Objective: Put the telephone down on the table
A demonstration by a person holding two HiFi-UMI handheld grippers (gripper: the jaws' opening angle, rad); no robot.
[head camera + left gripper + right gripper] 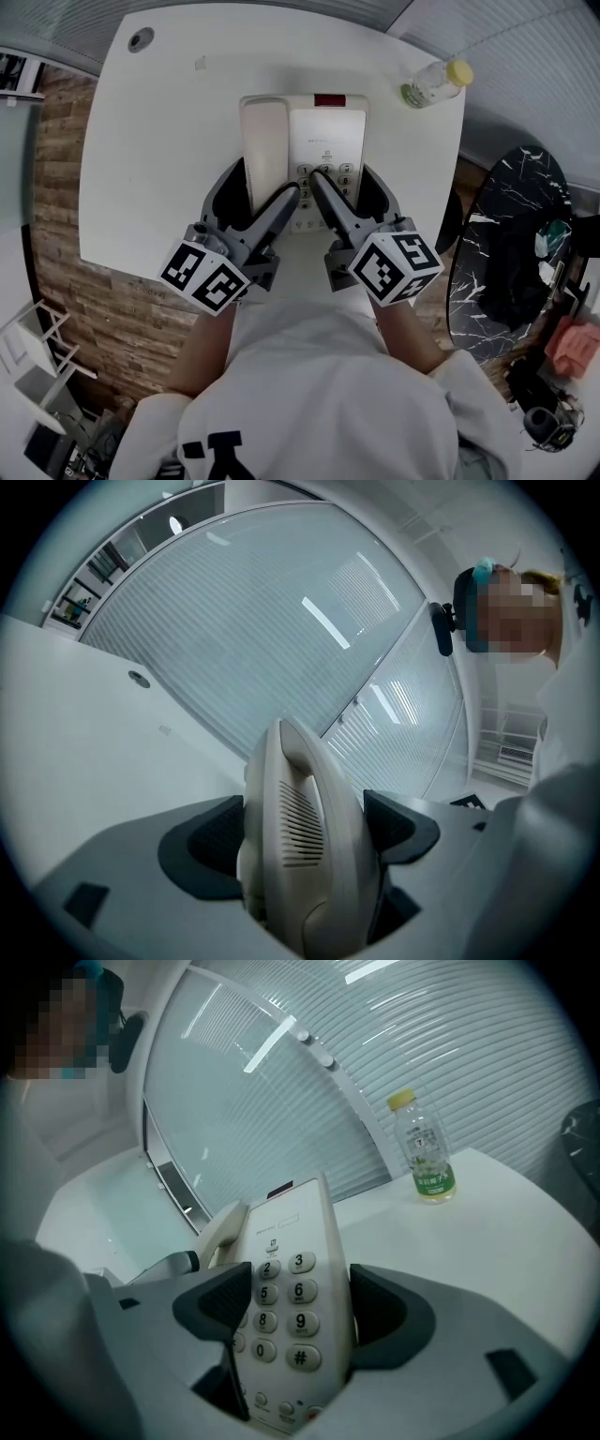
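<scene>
A cream telephone [323, 136] with its handset [264, 150] in the cradle is over the middle of the white table [150, 178]. My left gripper [253, 195] is shut on the handset side; in the left gripper view the handset [300, 846] fills the gap of the left gripper [305, 832]. My right gripper [352, 197] is shut on the keypad side, and the right gripper view shows the number keys of the telephone [286, 1288] between the pads of the right gripper [291, 1312]. I cannot tell whether the telephone's underside touches the table.
A clear bottle with a yellow cap [436, 84] stands at the table's far right corner, also in the right gripper view as the bottle [424, 1152]. A cable hole [141, 39] is at the far left corner. A black marble table [506, 253] stands to the right.
</scene>
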